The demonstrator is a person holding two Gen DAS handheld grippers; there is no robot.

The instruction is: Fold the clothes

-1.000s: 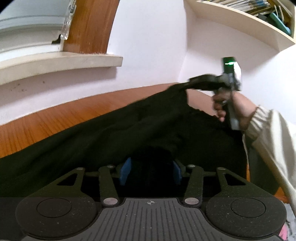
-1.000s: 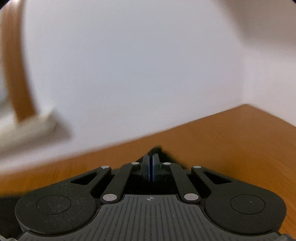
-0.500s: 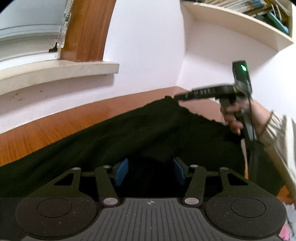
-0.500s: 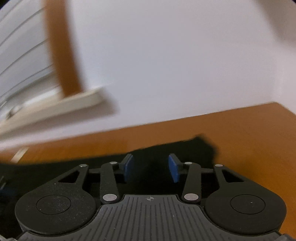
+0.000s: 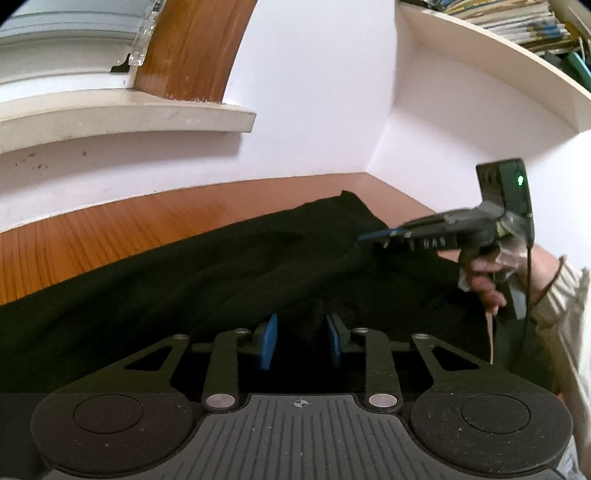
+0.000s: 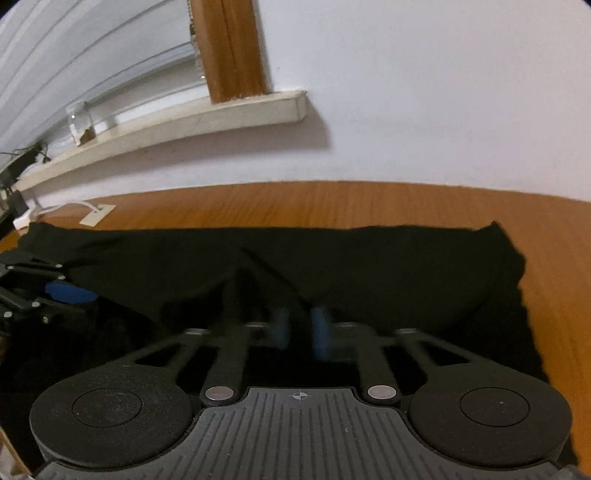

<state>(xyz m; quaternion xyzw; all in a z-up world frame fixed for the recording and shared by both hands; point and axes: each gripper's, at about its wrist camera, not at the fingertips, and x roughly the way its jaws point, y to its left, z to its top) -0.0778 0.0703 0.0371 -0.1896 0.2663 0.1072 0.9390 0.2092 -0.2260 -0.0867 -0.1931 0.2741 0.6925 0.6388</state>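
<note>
Pinching black garment (image 5: 184, 280), both hand-held grippers

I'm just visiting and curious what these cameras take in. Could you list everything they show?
Garment: one, black, spread on the table.
Table: one, orange-brown wood, against the wall.
Window sill: one, cream, above the table.
Books: several, on the upper shelf.
Wall socket: one, white, on the table's far left.
Left gripper: black, blue pads, cloth between them, jaws just closing.
Right gripper: black, shut on the garment.
Hand: one, holding the right gripper.
</note>
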